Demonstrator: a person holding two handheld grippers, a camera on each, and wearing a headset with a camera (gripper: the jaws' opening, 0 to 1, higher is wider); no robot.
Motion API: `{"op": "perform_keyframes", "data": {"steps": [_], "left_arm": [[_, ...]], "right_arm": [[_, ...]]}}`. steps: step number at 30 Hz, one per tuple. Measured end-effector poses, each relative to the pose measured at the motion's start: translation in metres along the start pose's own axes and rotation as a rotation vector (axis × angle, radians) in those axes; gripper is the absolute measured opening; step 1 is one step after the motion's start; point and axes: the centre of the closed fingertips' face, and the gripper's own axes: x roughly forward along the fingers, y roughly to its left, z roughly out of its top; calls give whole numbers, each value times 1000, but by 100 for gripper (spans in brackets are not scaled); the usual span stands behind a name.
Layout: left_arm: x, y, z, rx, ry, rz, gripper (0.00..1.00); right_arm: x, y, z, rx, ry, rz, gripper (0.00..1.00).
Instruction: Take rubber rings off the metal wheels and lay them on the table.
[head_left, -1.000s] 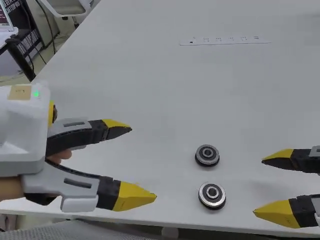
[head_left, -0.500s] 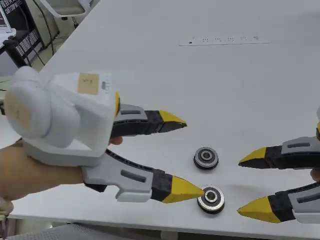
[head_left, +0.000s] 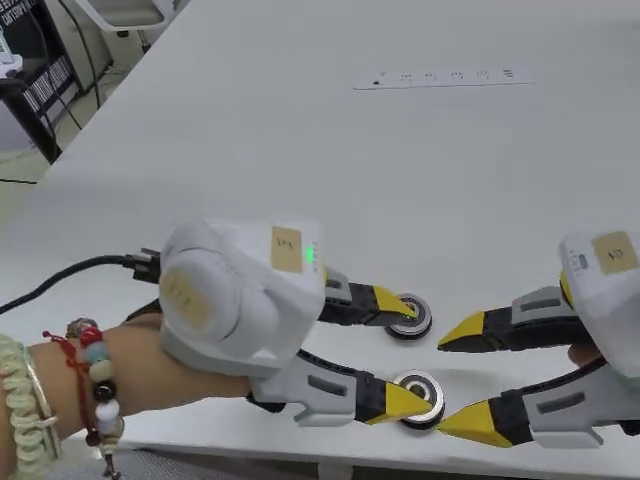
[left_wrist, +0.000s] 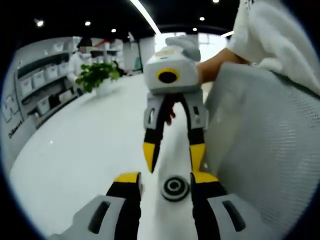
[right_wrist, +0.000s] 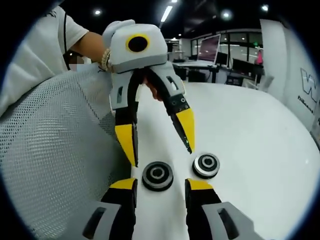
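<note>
Two metal wheels with black rubber rings lie flat near the front edge of the white table (head_left: 300, 150): a far wheel (head_left: 412, 318) (right_wrist: 206, 165) and a near wheel (head_left: 424, 394) (left_wrist: 175, 187) (right_wrist: 157, 175). My left gripper (head_left: 412, 354) (left_wrist: 165, 178) reaches in from the left, open. One of its yellow tips rests at the far wheel and the other at the near wheel. My right gripper (head_left: 446, 383) (right_wrist: 161, 185) faces it from the right, open, with the near wheel just ahead between its jaws. Neither gripper holds anything.
A flat white strip with small marks (head_left: 440, 77) lies far back on the table. A black cable (head_left: 70, 275) trails from the left gripper across the table. A grey mesh chair (right_wrist: 55, 140) stands right at the table's front edge.
The left gripper has swept right until its tips reach the two wheels. The right gripper has come in leftward toward the near wheel. The wheels have stayed put.
</note>
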Motion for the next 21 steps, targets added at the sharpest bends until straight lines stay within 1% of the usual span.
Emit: {"op": "perform_keyframes", "data": {"steps": [3, 6, 7, 9, 12, 14, 15, 19, 21], "left_arm": [[6, -2, -8, -13, 18, -8, 36], [10, -7, -11, -23, 16, -15, 33], [11, -10, -13, -19, 21, -25, 31], [13, -12, -16, -17, 29, -32, 28], [15, -13, -21, -34, 42, -33, 23], [15, -14, -21, -34, 46, -36, 22], [15, -14, -20, -39, 40, -35, 22], [15, -15, -20, -49, 40, -32, 20], [14, -14, -20, -59, 40, -30, 20]], "right_arm": [[4, 2, -6, 2, 12, 6, 32], [5, 2, -8, -6, 9, -3, 29], [5, 1, -8, -2, 8, -5, 27], [6, 1, -11, 0, 17, -6, 24], [7, 1, -14, -3, 27, -10, 23], [7, 2, -13, -5, 24, -7, 22], [7, 2, -14, -6, 23, -4, 20], [7, 4, -14, -8, 24, 1, 19], [7, 3, -13, 2, 19, 1, 18]]}}
